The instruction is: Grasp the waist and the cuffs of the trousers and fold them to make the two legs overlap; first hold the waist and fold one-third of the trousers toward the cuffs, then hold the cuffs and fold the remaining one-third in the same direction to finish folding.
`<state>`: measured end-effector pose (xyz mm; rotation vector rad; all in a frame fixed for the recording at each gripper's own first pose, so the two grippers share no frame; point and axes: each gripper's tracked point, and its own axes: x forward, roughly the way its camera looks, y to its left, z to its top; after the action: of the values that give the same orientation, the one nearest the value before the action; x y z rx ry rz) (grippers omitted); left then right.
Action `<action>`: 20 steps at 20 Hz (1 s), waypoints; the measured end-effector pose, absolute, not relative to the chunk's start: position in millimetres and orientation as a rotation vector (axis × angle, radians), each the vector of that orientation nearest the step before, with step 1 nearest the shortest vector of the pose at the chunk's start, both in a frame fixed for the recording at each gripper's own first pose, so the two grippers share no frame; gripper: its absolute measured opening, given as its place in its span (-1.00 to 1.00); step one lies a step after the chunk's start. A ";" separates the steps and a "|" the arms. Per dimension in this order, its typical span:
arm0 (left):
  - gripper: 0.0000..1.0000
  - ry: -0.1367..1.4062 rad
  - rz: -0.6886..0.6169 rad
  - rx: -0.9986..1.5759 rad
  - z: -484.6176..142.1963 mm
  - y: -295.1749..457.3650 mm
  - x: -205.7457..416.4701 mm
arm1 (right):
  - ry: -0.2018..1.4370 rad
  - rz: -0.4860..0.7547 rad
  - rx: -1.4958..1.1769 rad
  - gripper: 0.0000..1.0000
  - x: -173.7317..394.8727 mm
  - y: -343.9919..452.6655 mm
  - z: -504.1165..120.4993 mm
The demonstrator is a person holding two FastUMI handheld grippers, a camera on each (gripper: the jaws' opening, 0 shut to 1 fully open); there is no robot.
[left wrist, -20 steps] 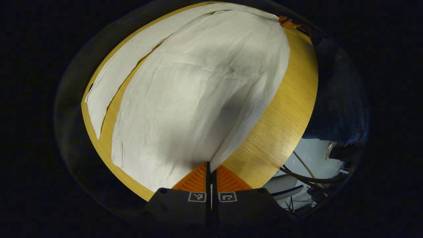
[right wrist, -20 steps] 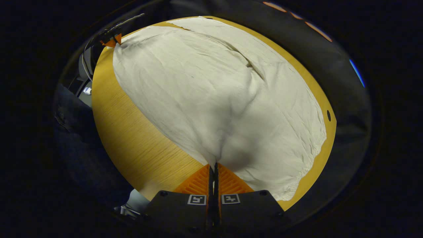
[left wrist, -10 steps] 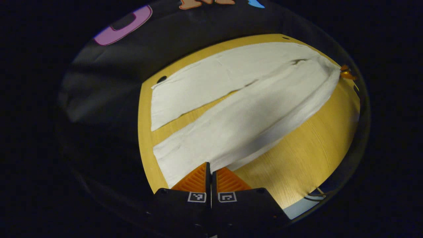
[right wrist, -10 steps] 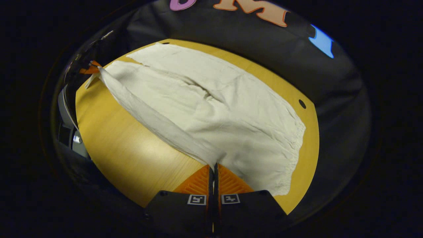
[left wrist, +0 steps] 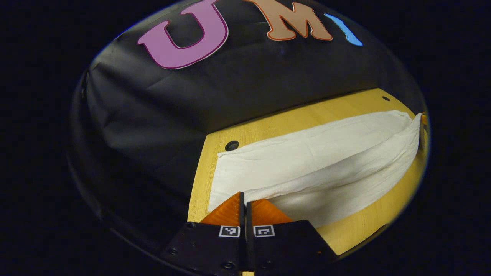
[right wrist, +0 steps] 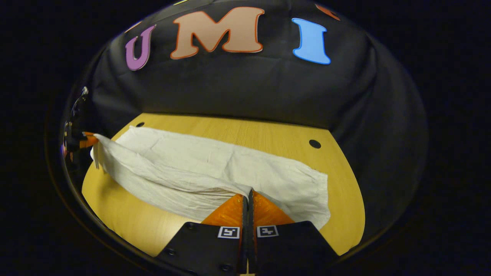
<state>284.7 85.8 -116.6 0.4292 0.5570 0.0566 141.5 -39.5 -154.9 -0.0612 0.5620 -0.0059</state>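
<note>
The left tongs (left wrist: pixel 245 199) are pinched together on the cuff end of the white trousers (left wrist: pixel 307 165), with a thin edge of cloth caught between the two fingers, and the right tongs (right wrist: pixel 248 195) are likewise closed on the cloth at the waist end, where the fabric rises to a small peak at the fingertips. From each grip the near leg runs out as a raised, sagging band toward the other tongs, which show small at the far end of the cloth in each view, while the other leg lies flat on the wooden surface (right wrist: pixel 268 134) behind it, toward the booth wall. The trousers look light, thin and quite limp (the creases and the slack belly of the lifted edge say as much), so they should drape and follow the tongs readily but will not hold a line of their own; I would judge that the two ends need to be kept taut between the grips for the upper leg to land squarely over the lower one. The hems at cuff and waistband, being doubled cloth, seem the surest places to hold, and the pinch need not be hard. There are no containers here; the surface carries the trousers, and two small round holes (right wrist: pixel 314 144) sit near its far edge.
</note>
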 end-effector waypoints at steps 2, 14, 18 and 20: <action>-1.00 0.543 0.076 0.442 -109.0 87.7 317.4 | 0.519 -0.015 -0.032 -0.96 179.6 -40.6 -142.1; -1.00 0.587 0.113 0.369 -176.0 83.6 451.6 | 0.578 0.033 0.024 -0.95 331.5 -32.4 -222.7; -1.00 0.555 0.096 0.253 -185.5 70.2 455.7 | 0.591 0.076 0.093 -0.70 331.6 -25.4 -230.0; -0.48 0.504 0.069 0.134 -181.7 52.8 455.4 | 0.585 0.103 0.111 0.40 329.5 -20.9 -225.7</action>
<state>455.4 52.8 -181.7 0.1336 0.5037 0.0694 329.5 -20.9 -225.7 0.1111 0.5850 0.1031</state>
